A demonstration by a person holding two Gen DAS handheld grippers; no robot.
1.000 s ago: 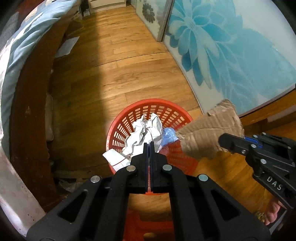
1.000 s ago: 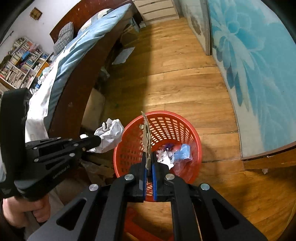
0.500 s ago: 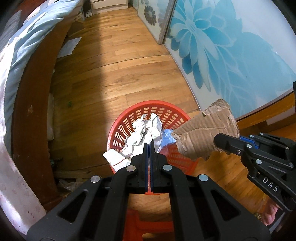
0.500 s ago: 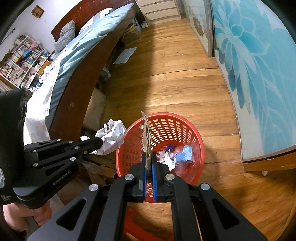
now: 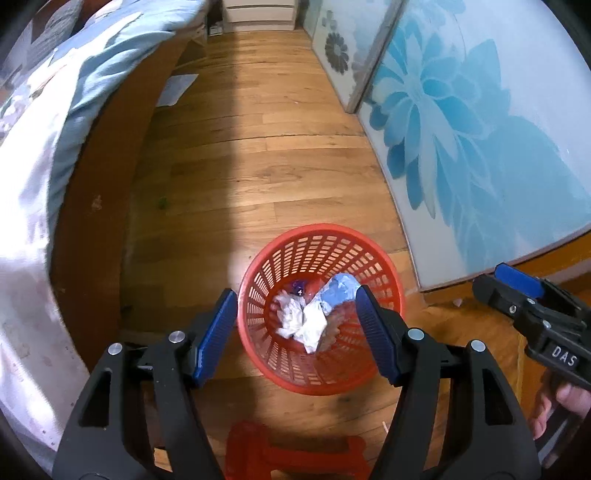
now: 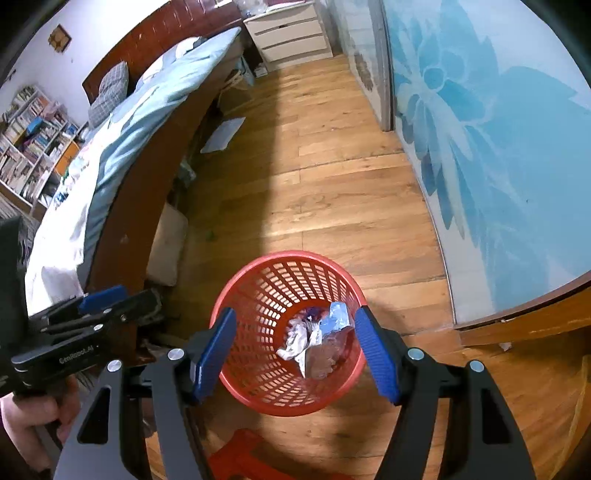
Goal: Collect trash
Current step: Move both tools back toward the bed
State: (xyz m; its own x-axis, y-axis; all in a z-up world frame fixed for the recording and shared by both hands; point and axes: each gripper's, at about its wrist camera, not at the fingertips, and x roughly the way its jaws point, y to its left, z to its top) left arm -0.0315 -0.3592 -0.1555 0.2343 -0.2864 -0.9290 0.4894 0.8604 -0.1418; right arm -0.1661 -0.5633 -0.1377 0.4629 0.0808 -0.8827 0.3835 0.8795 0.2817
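Both grippers, left gripper [image 5: 295, 325] and right gripper [image 6: 295, 345], are opening empty over crumpled white paper [image 5: 303, 321] in the red basket [image 5: 321, 236].

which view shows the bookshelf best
The right wrist view: the bookshelf stands at its left edge, past the bed, books visible. The left wrist view shows none of it.

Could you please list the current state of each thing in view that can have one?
Left gripper: jaws opening, nothing between them.
Right gripper: jaws opening, nothing between them.
Red basket: upright on the wooden floor, partly filled.
Crumpled white paper: lying inside the basket.
Blue wrapper: lying inside the basket, against its wall.
Nightstand drawers: shut.
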